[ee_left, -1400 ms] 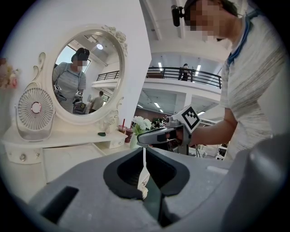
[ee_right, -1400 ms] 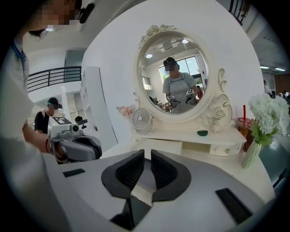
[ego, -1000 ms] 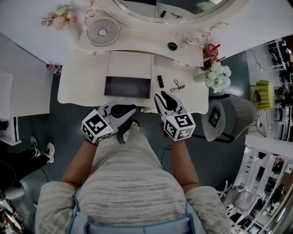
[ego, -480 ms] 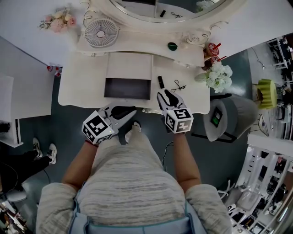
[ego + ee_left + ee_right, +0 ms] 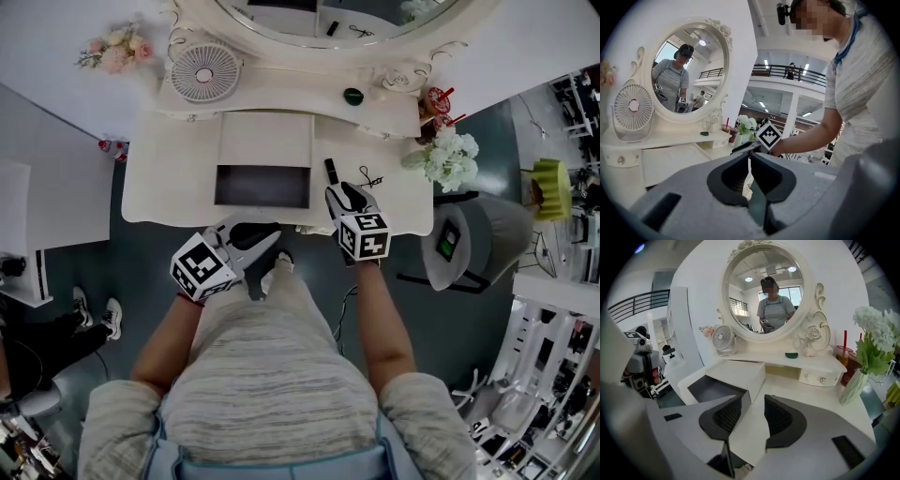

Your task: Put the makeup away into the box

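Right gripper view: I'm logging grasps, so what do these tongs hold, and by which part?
Nothing is held. The right tongs have just been opening, and only bare white vanity tabletop shows between their jaws.

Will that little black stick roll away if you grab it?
Maybe. The stick lies flat on the smooth table, so a sideways nudge could roll it. It looks small, so probably light and stiff.

Cream table, white box with dark inside, black makeup stick, white flowers
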Action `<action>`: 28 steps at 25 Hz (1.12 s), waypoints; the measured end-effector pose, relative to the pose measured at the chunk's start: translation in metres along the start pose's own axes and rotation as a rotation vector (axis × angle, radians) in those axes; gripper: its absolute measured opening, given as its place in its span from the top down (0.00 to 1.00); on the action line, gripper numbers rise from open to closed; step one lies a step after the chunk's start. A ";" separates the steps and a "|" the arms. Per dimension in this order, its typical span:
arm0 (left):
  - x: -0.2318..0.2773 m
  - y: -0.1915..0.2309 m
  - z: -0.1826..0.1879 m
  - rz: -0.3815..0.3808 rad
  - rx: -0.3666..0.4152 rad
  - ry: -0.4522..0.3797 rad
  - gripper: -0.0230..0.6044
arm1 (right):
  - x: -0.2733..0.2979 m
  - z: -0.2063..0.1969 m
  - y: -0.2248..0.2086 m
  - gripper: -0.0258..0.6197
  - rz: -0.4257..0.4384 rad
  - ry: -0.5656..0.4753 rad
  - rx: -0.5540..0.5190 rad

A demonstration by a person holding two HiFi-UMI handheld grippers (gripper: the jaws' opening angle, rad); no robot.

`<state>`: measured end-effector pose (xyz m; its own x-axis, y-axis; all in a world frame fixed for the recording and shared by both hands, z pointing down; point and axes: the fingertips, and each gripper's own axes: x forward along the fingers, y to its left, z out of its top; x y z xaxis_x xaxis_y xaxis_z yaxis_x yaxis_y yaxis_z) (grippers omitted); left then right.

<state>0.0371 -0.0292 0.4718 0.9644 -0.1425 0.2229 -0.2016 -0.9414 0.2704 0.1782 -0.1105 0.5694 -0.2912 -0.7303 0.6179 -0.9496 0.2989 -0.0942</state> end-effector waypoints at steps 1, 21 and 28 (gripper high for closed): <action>0.000 0.000 0.000 -0.001 0.000 0.001 0.94 | 0.003 -0.003 -0.002 0.78 -0.006 0.009 0.001; 0.001 0.002 -0.004 -0.007 -0.001 0.019 0.94 | 0.060 -0.045 -0.040 0.78 -0.078 0.182 0.004; 0.000 0.003 -0.007 -0.007 -0.006 0.025 0.94 | 0.074 -0.055 -0.047 0.78 -0.094 0.227 0.004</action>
<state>0.0355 -0.0297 0.4789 0.9612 -0.1282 0.2443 -0.1960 -0.9405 0.2776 0.2078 -0.1447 0.6623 -0.1689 -0.5982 0.7833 -0.9718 0.2337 -0.0311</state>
